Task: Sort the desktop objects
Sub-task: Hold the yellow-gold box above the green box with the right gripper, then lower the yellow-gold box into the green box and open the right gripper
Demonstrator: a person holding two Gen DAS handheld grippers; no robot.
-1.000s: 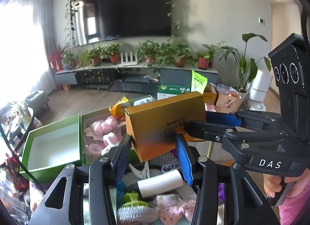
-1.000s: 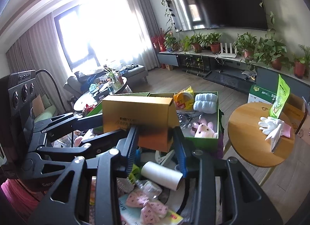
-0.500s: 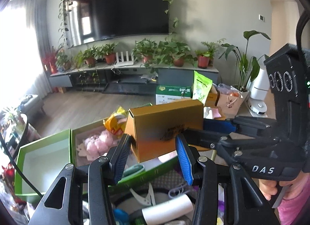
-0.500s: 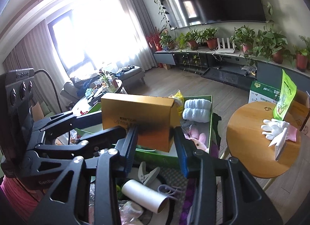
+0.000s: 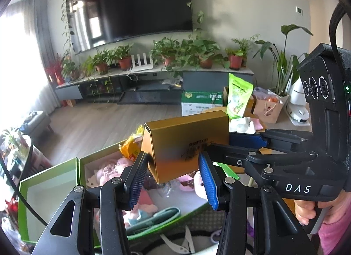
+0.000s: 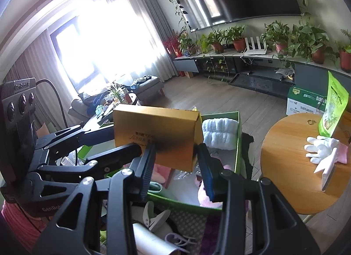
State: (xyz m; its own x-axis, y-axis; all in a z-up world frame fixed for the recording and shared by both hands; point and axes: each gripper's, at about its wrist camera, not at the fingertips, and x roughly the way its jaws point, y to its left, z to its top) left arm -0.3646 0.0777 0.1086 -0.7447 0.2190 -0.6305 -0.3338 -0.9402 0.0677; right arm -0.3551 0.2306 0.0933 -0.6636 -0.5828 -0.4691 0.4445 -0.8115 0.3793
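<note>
Both grippers grip one gold rectangular cardboard box (image 5: 186,143), held in the air above an open green cardboard tray (image 5: 49,170) of pink soft toys. Left gripper (image 5: 173,180) clamps its near lower edge; right gripper (image 6: 175,162) clamps the opposite end. A round wooden side table (image 6: 285,162) stands well apart.
</note>
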